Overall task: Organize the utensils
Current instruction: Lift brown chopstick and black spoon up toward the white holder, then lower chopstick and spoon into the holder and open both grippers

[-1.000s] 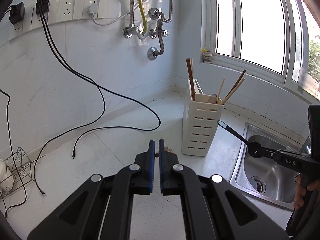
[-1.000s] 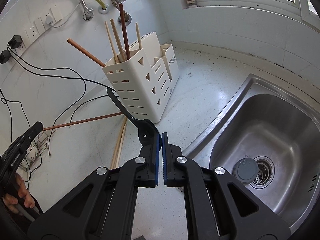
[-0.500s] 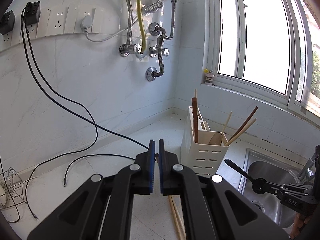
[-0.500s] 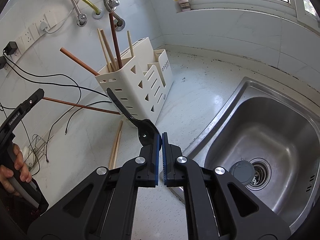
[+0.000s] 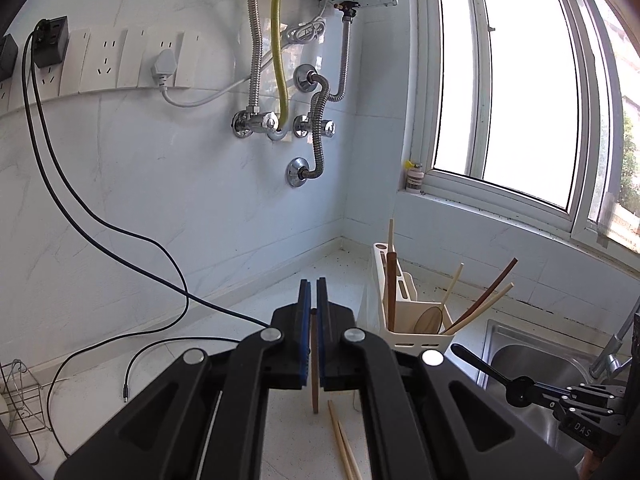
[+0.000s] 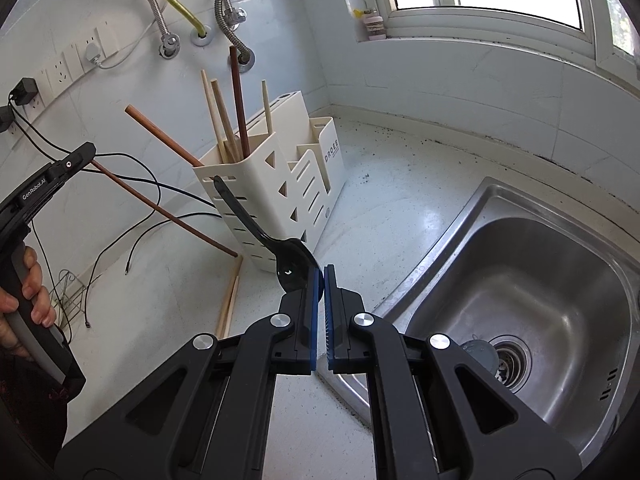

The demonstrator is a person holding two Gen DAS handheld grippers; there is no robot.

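Note:
My left gripper (image 5: pixel 313 286) is shut on a brown chopstick (image 5: pixel 315 364) that hangs down between its pads; in the right wrist view the chopstick (image 6: pixel 168 212) slants down toward the counter left of the holder. My right gripper (image 6: pixel 321 270) is shut on the bowl of a black spoon (image 6: pixel 256 228), whose handle points up at the cream utensil holder (image 6: pixel 276 184). The holder (image 5: pixel 404 320) stands in the counter corner with several chopsticks and a wooden spoon in it. Two pale chopsticks (image 5: pixel 344 446) lie on the counter below my left gripper; they also show in the right wrist view (image 6: pixel 229 300).
A steel sink (image 6: pixel 532 304) with a drain plug lies right of the holder. Black cables (image 5: pixel 152 344) trail over the counter at the left. A wire rack (image 5: pixel 18 404) stands at the far left. Pipes (image 5: pixel 280 80) and wall sockets (image 5: pixel 120 64) are above; a window is at right.
My left gripper has risen and tilted up, lifting the brown chopstick off the counter so it hangs downward. My right gripper moved closer to the holder with the spoon.

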